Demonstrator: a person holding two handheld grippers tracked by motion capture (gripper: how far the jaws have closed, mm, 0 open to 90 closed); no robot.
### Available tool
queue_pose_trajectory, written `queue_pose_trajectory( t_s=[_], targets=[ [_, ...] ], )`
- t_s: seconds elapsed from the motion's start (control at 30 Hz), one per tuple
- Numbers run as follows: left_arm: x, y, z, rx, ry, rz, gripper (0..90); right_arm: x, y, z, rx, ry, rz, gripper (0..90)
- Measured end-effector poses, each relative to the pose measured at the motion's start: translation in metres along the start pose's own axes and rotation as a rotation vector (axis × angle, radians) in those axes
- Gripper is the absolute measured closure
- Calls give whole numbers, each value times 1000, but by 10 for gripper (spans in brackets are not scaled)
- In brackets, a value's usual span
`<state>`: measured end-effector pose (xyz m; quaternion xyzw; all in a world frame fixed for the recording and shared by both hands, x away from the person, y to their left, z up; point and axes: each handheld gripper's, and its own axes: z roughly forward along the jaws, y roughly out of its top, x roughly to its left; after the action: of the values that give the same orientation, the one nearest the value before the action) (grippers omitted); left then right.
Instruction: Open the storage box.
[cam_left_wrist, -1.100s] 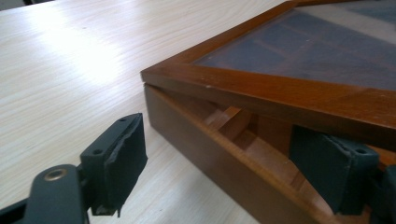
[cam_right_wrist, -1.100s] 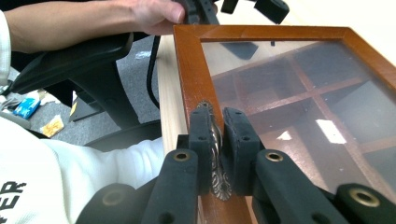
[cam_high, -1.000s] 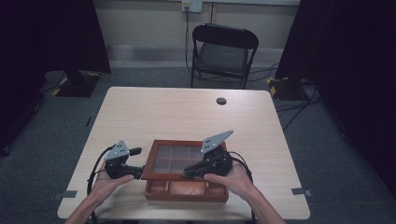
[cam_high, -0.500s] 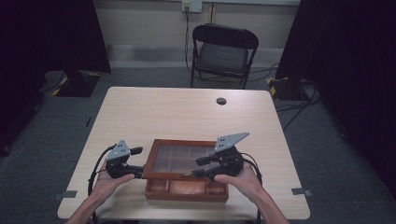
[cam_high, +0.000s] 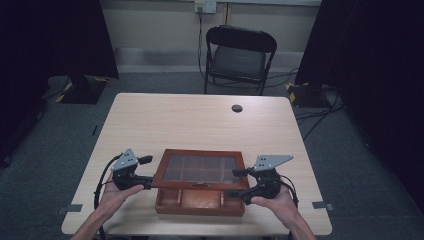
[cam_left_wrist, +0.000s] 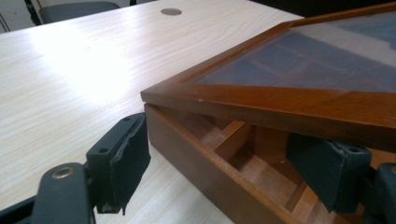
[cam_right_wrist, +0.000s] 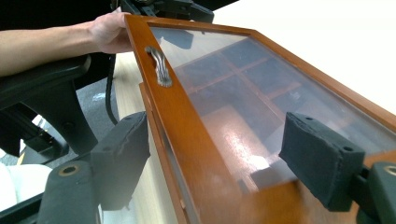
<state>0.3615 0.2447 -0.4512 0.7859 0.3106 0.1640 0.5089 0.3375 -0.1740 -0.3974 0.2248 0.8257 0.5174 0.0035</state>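
A brown wooden box (cam_high: 200, 207) with divided compartments stands at the table's near edge. Its glass-paned lid (cam_high: 200, 170) is tilted up at the front, leaving a gap over the front compartments. My left gripper (cam_high: 147, 171) is open at the box's left front corner. In the left gripper view (cam_left_wrist: 224, 163) one jaw stands outside the box wall (cam_left_wrist: 196, 154) and the other sits under the lid (cam_left_wrist: 280, 93). My right gripper (cam_high: 235, 183) is open at the right front corner. Its jaws (cam_right_wrist: 219, 158) stand wide on either side of the lid's front rail (cam_right_wrist: 187, 140), which bears a metal handle (cam_right_wrist: 159, 65).
The light wooden table (cam_high: 200, 125) stretches away behind the box, with a small dark round cap (cam_high: 237, 108) near its far edge. A black folding chair (cam_high: 240, 55) stands beyond the table. Cables trail from both grippers toward the near edge.
My right gripper has slid right and toward the near edge, from over the lid to the lid's right front corner. The left gripper has stayed put, and the lid stays raised.
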Motion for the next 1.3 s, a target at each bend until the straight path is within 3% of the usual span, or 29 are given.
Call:
queue_pose_trajectory(
  t_s=[0.37, 0.67, 0.83, 1.0, 1.3],
  targets=[
    [-7, 7, 1, -25, -20, 28, 219, -2, -4, -5, -36, -61, -11, 201],
    [-6, 15, 2, -56, -25, 19, 222, -8, 1, -9, -50, -75, -7, 148],
    [-6, 18, 2, -62, -28, 21, 222, -11, 3, -10, -49, -70, -8, 145],
    [-3, 22, 3, -61, -37, 28, 215, -12, 4, -10, -51, -110, -14, 149],
    [-2, 24, 3, -73, -30, 30, 217, -18, 6, -8, -49, -113, -15, 152]
  ],
)
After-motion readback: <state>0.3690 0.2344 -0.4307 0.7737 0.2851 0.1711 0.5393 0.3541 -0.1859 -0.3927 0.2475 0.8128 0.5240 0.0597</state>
